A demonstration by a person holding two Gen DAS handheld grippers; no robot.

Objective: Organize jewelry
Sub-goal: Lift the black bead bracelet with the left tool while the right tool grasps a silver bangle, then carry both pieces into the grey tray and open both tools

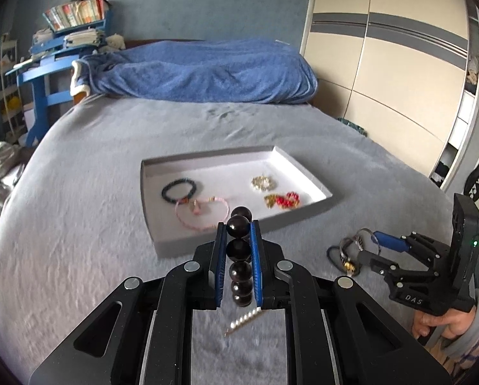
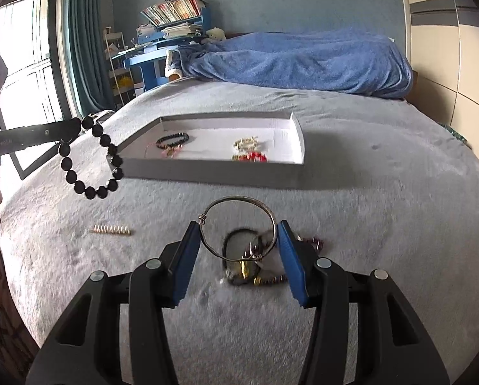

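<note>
My left gripper [image 1: 237, 224] is shut on a black bead bracelet [image 1: 238, 250], whose beads run between the blue pads. In the right wrist view that bracelet [image 2: 91, 163] hangs in a loop from the left gripper [image 2: 74, 133], above the bed and just left of the tray's near corner. My right gripper [image 2: 237, 224] holds a silver bangle [image 2: 239, 200] across its width, both pads touching it, over a small heap of jewelry [image 2: 244, 266]. The grey-walled tray [image 1: 207, 155] holds a dark bracelet [image 1: 179, 189], a pink one [image 1: 202, 211] and gold and red pieces [image 1: 282, 199].
A pearl bar clip [image 2: 111, 230] lies loose on the grey bed cover [image 2: 367, 224], left of the heap. A blue blanket [image 2: 297, 61] is bunched at the head of the bed. A blue desk [image 1: 43, 77] stands at the left, wardrobe doors [image 1: 383, 64] at the right.
</note>
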